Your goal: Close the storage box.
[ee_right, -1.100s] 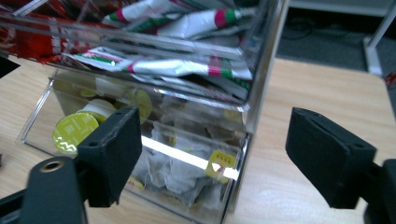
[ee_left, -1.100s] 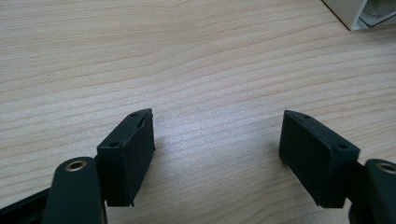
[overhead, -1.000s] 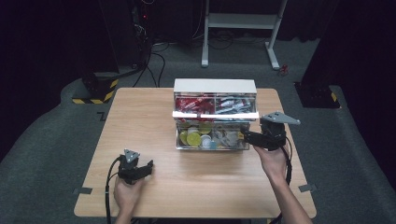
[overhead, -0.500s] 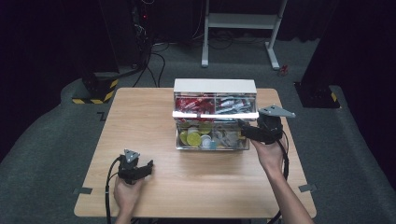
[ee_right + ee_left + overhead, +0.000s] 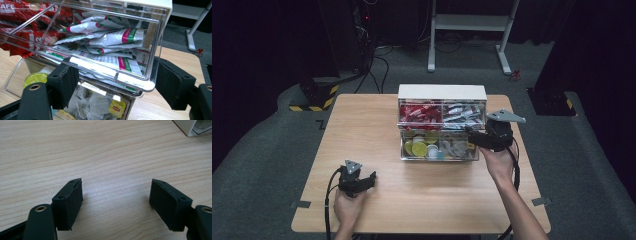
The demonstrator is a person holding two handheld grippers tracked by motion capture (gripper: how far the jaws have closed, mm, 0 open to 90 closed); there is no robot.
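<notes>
At far middle of worktop [image 5: 362, 125], right tool [image 5: 471, 134] set at right front corner of upper sachet drawer [image 5: 107, 37] of clear organizer [image 5: 442, 92]: half open, jaws just been closing with that corner between them, not yet gripping, likely to move the drawer. Near left, left tool [image 5: 368, 179] released, empty, resting out of the way.

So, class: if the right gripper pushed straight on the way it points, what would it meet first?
Most likely the clear plastic upper drawer of white-and-green sachets. The right gripper has been closing, its jaws straddling the drawer's front corner, though depth is hard to judge.
</notes>
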